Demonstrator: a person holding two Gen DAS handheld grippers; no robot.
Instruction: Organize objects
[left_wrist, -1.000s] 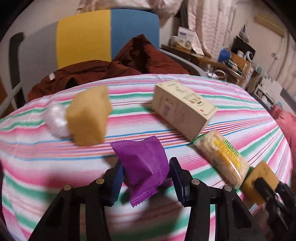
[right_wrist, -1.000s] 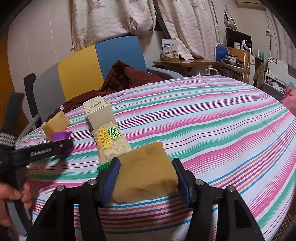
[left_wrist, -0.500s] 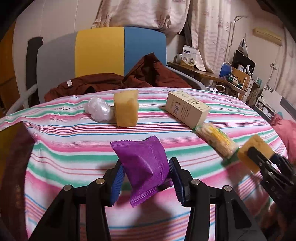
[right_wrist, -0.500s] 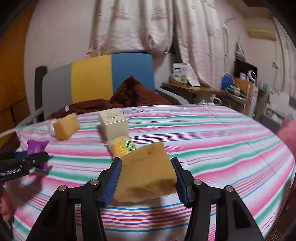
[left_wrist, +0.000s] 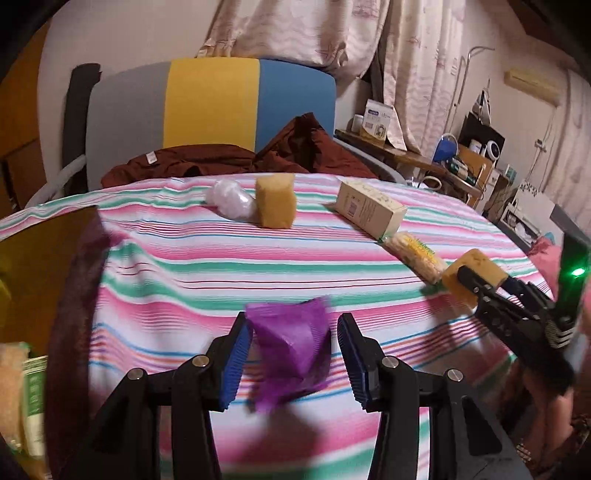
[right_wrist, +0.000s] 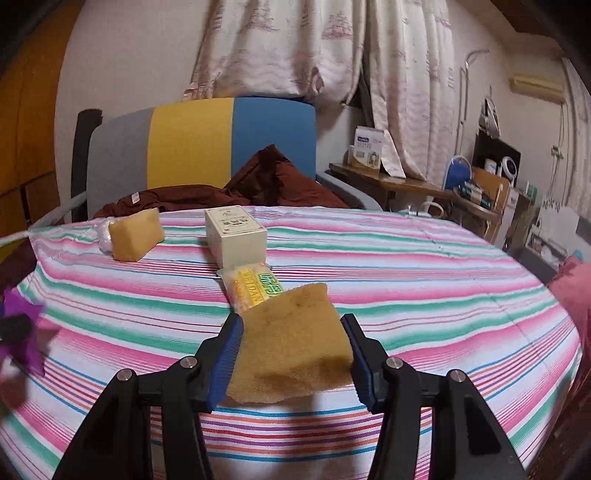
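While both loads hang clear above striped tabletop (right_wrist: 424, 295), we judge transfer underway: left claw (left_wrist: 291, 354) narrowed on purple packet (left_wrist: 291, 343), blurred; right claw (right_wrist: 291, 358) clamps yellow sponge (right_wrist: 291, 343) by its sides. Second sponge (left_wrist: 276, 201), cream box (left_wrist: 369, 208), snack pack (left_wrist: 417, 254) lie on cloth. Container at left edge too blurred; contents unclear.

- The snack packet (right_wrist: 254, 288), near the middle of the table, has a yellow label with letters that look like "WEIDAN"; its green characters are unreadable.
- Print on the cream box (right_wrist: 236, 236) is too small to read.
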